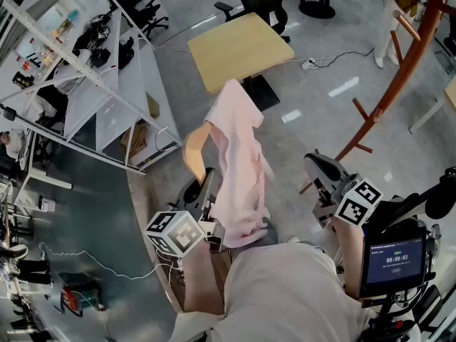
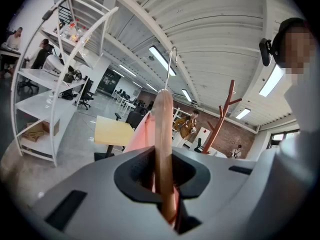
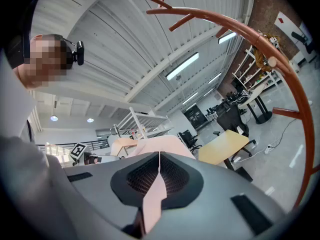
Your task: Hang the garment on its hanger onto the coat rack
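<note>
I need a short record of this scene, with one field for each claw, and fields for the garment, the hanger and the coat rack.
left claw: shut on the wooden hanger
right claw: shut on a fold of the pink garment
garment: draped over the hanger, hanging down beside the left claw
hook: metal, free, not on the rack
coat rack: reddish-brown, to the right of the garment, apart from it
task state: garment not yet hung

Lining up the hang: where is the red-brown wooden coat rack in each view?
Head view: red-brown wooden coat rack at upper right.
Left gripper view: rack right of centre, far back.
Right gripper view: rack arching across top and right.
Shared landmark: pale yellow table.
</note>
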### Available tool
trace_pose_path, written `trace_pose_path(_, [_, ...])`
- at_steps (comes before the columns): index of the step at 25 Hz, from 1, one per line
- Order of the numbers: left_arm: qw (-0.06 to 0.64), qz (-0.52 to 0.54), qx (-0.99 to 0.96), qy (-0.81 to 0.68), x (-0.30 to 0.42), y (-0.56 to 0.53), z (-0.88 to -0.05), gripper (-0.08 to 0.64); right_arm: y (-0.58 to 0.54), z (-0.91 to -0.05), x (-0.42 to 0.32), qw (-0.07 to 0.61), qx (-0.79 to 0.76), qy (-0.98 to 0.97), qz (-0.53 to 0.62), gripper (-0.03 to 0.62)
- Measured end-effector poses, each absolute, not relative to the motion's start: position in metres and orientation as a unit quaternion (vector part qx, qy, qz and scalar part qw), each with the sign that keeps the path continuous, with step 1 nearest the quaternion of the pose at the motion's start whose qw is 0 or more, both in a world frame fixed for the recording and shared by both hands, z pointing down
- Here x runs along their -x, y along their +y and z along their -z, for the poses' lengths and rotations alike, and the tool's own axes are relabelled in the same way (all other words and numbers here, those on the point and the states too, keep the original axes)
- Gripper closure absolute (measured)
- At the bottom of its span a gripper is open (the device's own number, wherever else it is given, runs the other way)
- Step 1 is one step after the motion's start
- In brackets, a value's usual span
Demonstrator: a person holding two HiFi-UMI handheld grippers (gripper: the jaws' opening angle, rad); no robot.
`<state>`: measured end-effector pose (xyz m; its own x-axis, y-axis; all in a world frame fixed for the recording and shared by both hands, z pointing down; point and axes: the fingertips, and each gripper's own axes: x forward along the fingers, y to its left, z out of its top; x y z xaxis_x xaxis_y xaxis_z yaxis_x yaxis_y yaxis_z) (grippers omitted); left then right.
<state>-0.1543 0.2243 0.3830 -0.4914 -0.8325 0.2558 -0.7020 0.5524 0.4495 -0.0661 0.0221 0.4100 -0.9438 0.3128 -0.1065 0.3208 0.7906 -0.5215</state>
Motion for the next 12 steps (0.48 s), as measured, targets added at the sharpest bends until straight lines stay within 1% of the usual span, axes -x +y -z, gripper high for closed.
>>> trace_pose_path(6, [0.232, 0.123, -0.496, -0.828, 0.216, 0.198, -0.387, 0.522, 0.008, -0.409, 0.123, 0.016, -0.132, 0.953, 0.272, 0.58])
trace_pose_path(12, [0.238, 0.108, -0.551, -0.792, 0.266, 0.148, -0.38, 0.522, -0.015, -0.398, 0.157, 0.031, -0.085, 0.961, 0.263, 0.58])
